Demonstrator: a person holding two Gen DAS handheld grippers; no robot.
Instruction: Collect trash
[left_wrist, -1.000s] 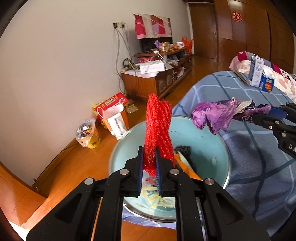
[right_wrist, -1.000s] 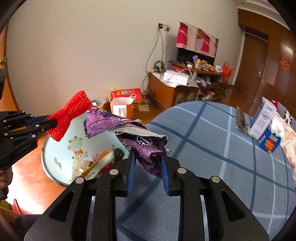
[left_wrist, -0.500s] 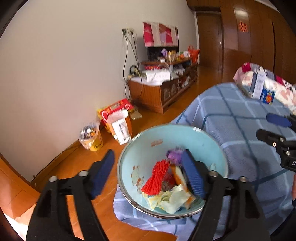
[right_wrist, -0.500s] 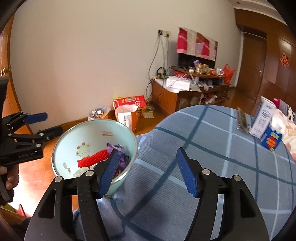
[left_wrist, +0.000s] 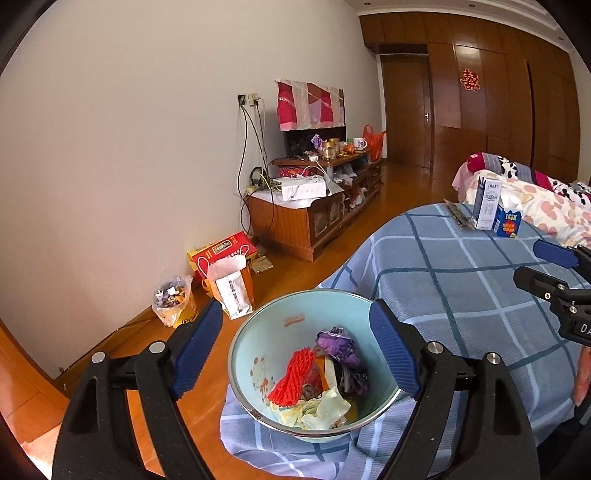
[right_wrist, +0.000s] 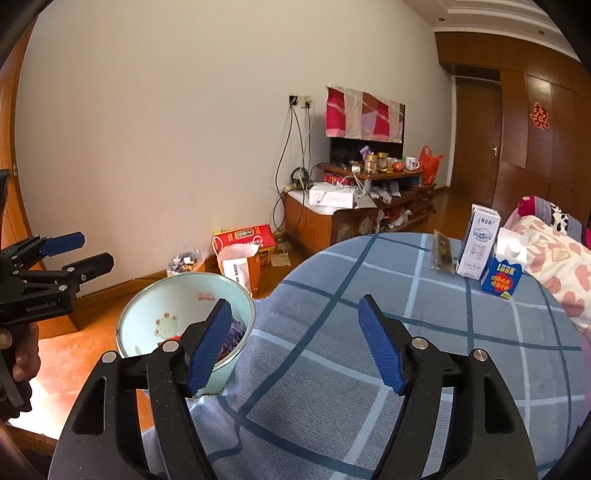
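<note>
Here the left gripper is hanging above the pale blue basin, its jaws spreading wider with nothing pinched between them. Down inside the basin a red mesh net is lying on the left, and a crumpled purple wrapper is sitting just to its right, both resting on a heap of pale yellowish scraps at the near side. The basin is standing at the near left edge of a blue checked cloth, with wooden floor showing to its left.

The right gripper is pointing over the same cloth, its jaws also opening and gripping nothing; its left finger is overlapping the basin's rim in its own view. Far across the cloth, a tall white carton is standing upright with a small blue box just to its right and a thin dark packet lying to its left.

Against the far wall, a red box and a white paper bag are sitting on the floor, with a small bag of scraps to their left.
</note>
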